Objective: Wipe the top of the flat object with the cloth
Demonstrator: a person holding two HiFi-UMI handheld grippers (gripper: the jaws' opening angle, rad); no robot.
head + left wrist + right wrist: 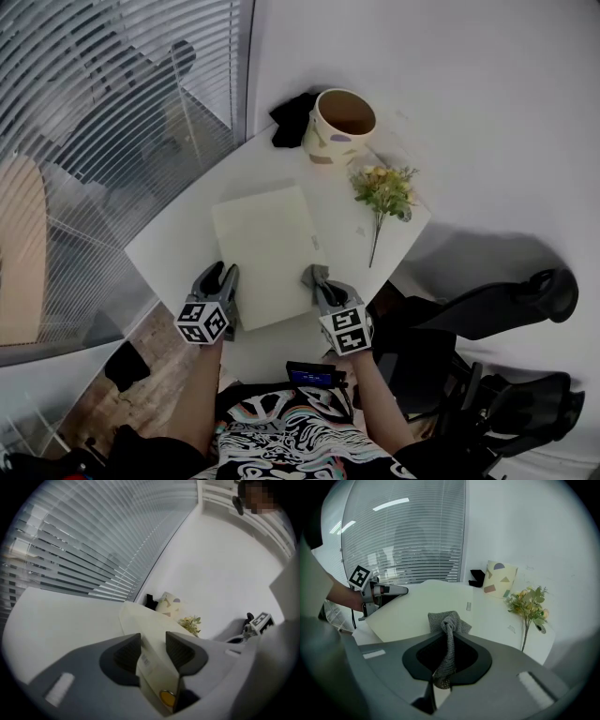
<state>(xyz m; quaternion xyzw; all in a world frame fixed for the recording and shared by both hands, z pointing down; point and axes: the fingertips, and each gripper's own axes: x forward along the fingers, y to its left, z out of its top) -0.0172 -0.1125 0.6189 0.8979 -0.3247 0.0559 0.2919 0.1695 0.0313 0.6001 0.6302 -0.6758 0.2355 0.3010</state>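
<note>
A flat cream board [267,248] lies on the white table [169,246], its near edge raised. My left gripper [221,278] is shut on the board's near left edge; in the left gripper view the board's edge [154,667] stands pinched between the jaws. My right gripper [315,277] at the board's near right corner is shut on a grey knitted cloth [449,634], which bunches out ahead of the jaws onto the board [419,609]. In the right gripper view the left gripper [399,590] shows at the board's far side.
A cream pot with coloured shapes [341,126] and a black object [292,118] stand at the table's far end. A sprig of yellow flowers [384,192] lies right of the board. Window blinds [103,122] run along the left; a black chair [487,309] stands to the right.
</note>
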